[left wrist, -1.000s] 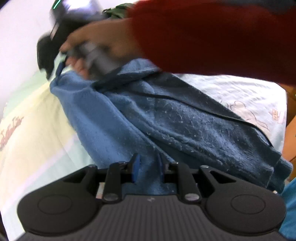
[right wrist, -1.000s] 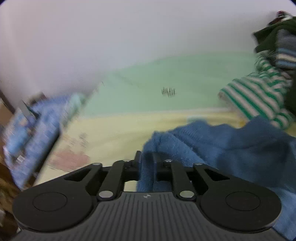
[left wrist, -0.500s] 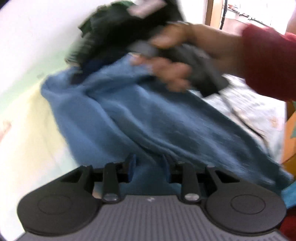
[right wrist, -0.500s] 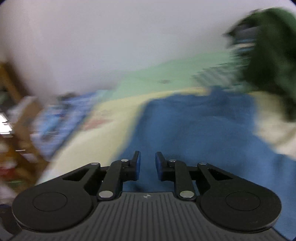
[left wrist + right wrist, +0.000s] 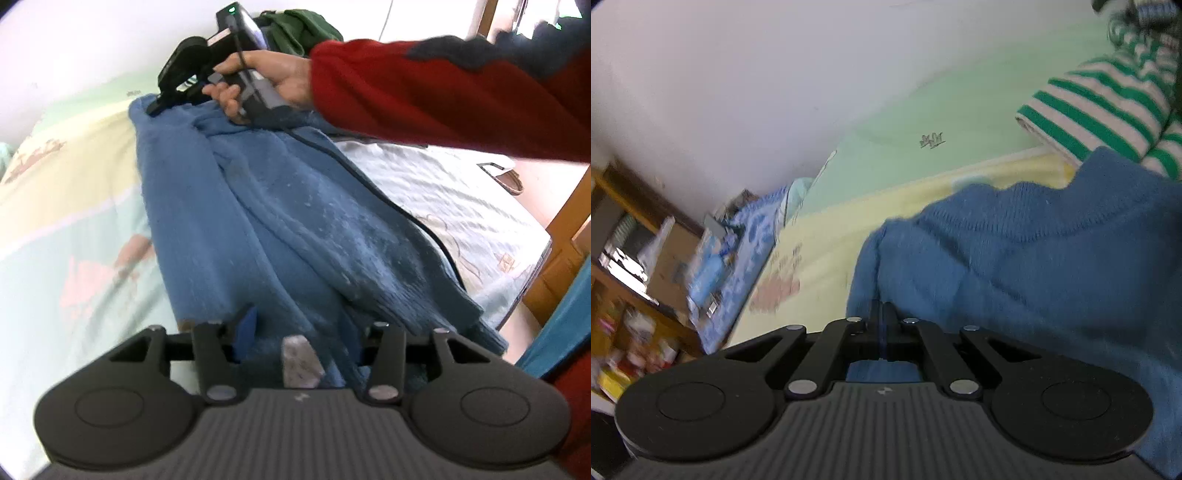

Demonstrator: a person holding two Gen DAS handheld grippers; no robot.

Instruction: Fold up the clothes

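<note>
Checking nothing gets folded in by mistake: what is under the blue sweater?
The blue sweater lies on a pastel printed bedsheet, which shows all around it. Whatever sits directly beneath the knit is covered, so I cannot tell.

The left wrist view sits just behind the left claw (image 5: 299, 332) and looks down along a blue sweater (image 5: 280, 229) on the bed (image 5: 74, 229), close to the cloth, toward the far wall. The right wrist view sits behind the right claw (image 5: 882, 317), low and close, facing the wall and a shelf (image 5: 631, 266). Both views share the sweater and the bed; the left view also takes in the right claw at the sweater's far end.
</note>
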